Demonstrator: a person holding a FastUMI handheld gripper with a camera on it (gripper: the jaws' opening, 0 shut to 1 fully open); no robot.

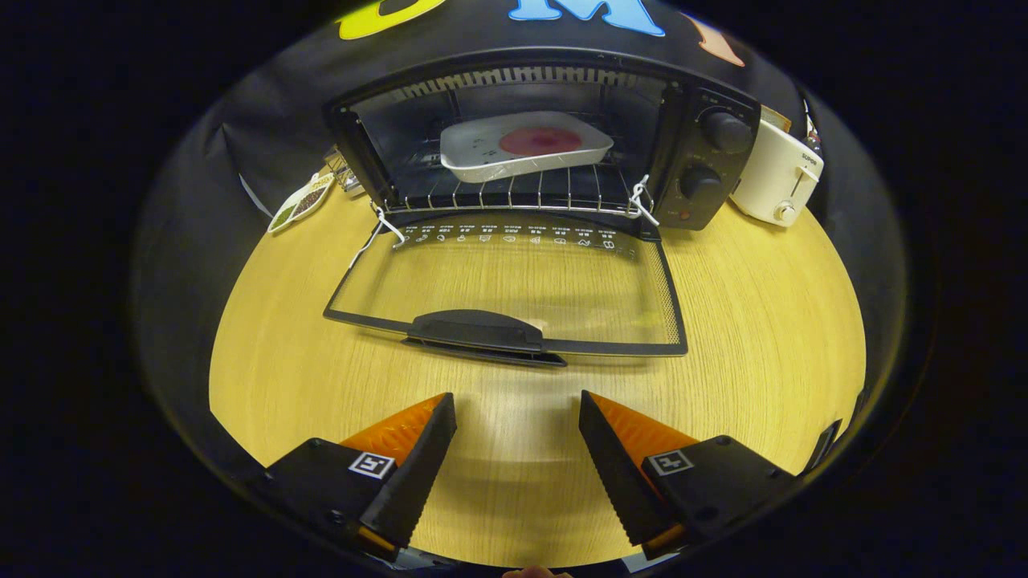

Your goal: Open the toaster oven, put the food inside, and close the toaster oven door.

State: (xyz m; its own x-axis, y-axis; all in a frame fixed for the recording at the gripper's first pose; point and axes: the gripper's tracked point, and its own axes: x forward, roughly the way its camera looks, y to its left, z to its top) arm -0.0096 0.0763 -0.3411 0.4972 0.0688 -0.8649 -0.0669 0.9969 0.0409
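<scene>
One toaster oven open, one tray of food inside

One toaster oven (546, 136) stands at the upper middle of the frame on the tabletop (763, 321), dark-bodied, with two round knobs (727, 131) stacked on its right panel. Its glass door (514, 281) hangs fully down, lying flat toward the camera, a dark handle (478, 331) along its near edge and a row of small white symbols along its hinge edge. One pale, shallow tray (526, 148) sits on the wire rack inside, carrying one round reddish piece of food (540, 141). The gripper (518, 421) is at the bottom of the frame, its jaws spread apart and holding nothing, bare wood between them, the door handle just ahead. One white toaster (777, 177) stands to the right of the oven; one small dish of seasonings (301, 202) lies to its left.
</scene>
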